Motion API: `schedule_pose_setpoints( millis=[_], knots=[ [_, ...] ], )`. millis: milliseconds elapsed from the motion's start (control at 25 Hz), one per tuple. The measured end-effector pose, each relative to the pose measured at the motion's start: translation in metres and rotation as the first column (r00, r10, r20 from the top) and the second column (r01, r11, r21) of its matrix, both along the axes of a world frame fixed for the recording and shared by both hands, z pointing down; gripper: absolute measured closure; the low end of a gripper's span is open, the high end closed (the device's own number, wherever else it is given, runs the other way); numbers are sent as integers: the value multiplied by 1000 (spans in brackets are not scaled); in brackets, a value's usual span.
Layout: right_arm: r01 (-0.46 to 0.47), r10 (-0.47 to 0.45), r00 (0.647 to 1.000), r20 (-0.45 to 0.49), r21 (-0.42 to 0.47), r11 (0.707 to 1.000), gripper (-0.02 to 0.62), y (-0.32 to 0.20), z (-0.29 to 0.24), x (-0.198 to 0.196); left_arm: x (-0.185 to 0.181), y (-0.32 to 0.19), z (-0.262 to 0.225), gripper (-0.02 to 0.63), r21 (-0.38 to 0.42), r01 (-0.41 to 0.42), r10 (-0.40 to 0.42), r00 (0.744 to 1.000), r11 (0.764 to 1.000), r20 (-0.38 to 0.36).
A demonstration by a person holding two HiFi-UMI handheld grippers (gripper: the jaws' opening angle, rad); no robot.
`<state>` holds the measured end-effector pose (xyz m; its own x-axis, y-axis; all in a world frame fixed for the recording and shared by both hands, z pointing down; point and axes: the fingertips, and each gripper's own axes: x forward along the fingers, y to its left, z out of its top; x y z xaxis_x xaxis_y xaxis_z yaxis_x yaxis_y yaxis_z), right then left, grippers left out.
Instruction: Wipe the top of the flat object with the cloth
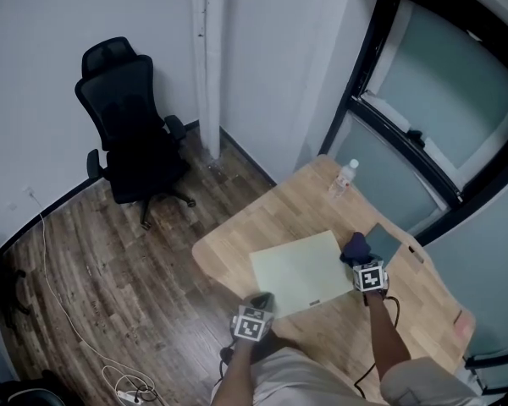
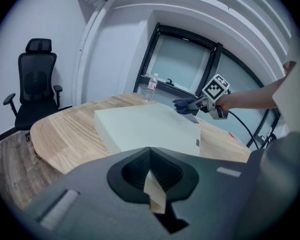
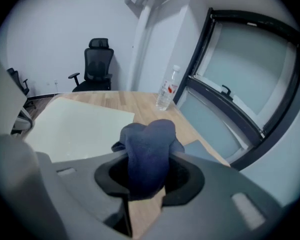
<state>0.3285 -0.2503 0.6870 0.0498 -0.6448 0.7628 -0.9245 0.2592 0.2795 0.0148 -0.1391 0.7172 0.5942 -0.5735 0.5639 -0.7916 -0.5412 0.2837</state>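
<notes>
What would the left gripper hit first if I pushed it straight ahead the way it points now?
Most likely the near side of the flat object, lying dead ahead of the left gripper on the table. Depth is hard to judge, but nothing shows between them.

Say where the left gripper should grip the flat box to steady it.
Likely its near side wall, coming in level from the person's side. The flat box lies flat on the table and looks too wide to span; only its thin edge suits the left gripper's jaws. The right gripper's cloth occupies the right edge.
</notes>
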Motion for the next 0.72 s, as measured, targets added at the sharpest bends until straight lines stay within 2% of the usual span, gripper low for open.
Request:
schedule_pose_setpoints(
  millis=[120, 240, 400, 520, 560, 600, 640, 720],
  knots=[
    [123, -129, 990, 63, 98, 988, 466, 2, -29, -58, 1, 10, -2, 598, 9, -31, 31, 1000, 999, 1],
    [269, -292, 943, 160, 151, 951, 466, 20, -42, -144, 3, 19, -6, 598, 31, -69, 68, 998, 997, 10],
    [474, -500, 826, 261, 160, 866, 466, 61, -39, -256, 1, 33, -7, 598, 37, -94, 94, 996, 995, 6],
    [610, -605, 725, 330, 101, 786, 466, 99, -16, -313, -1, 46, 1, 598, 22, -102, 101, 995, 995, 18],
    [642, -622, 702, 347, 71, 764, 466, 110, -3, -324, -2, 47, 3, 598, 14, -93, 93, 995, 996, 22],
    [657, -626, 695, 353, 41, 753, 466, 117, 11, -331, -3, 46, 5, 598, 4, -84, 83, 996, 996, 24],
    [652, -617, 704, 353, 23, 758, 467, 119, 22, -333, -4, 44, 5, 598, -6, -79, 79, 997, 997, 26],
    [608, -576, 734, 359, 31, 793, 471, 115, 33, -328, -4, 42, 4, 598, -20, -91, 92, 995, 996, 32]
  ],
)
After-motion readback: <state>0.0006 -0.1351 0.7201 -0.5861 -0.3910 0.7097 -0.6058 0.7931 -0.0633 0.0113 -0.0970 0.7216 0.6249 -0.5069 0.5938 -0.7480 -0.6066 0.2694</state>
